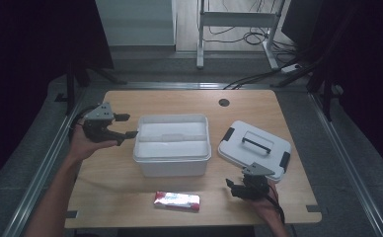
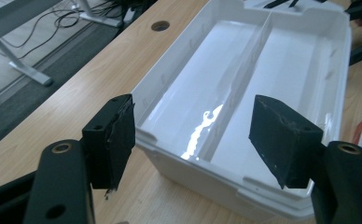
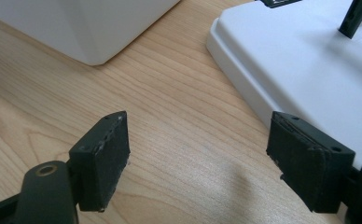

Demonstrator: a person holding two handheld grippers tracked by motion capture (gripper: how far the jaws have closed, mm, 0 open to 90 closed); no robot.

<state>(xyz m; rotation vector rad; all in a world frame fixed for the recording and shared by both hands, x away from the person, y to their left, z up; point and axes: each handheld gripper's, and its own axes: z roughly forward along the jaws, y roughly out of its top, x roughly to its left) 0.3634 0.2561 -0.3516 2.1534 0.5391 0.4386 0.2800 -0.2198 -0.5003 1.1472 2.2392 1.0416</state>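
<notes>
A white plastic box [image 1: 172,145] stands open in the middle of the table, split by a divider into two empty compartments [image 2: 244,88]. Its white lid [image 1: 254,149] with a black handle lies flat to the right, also seen as a lid [image 3: 309,74] in the right gripper view. A red and white packet [image 1: 176,201] lies near the front edge. My left gripper [image 1: 124,126] is open just left of the box, and my left gripper [image 2: 193,140] points at its near end. My right gripper [image 1: 235,187] is open over bare wood beside the lid's front corner, nothing between my right gripper [image 3: 198,158] pads.
A round cable hole [image 1: 223,102] sits near the table's far edge. Beyond the table are a white desk frame [image 1: 239,22] and floor cables [image 1: 251,37]. Bare wood lies between box and lid and along the front.
</notes>
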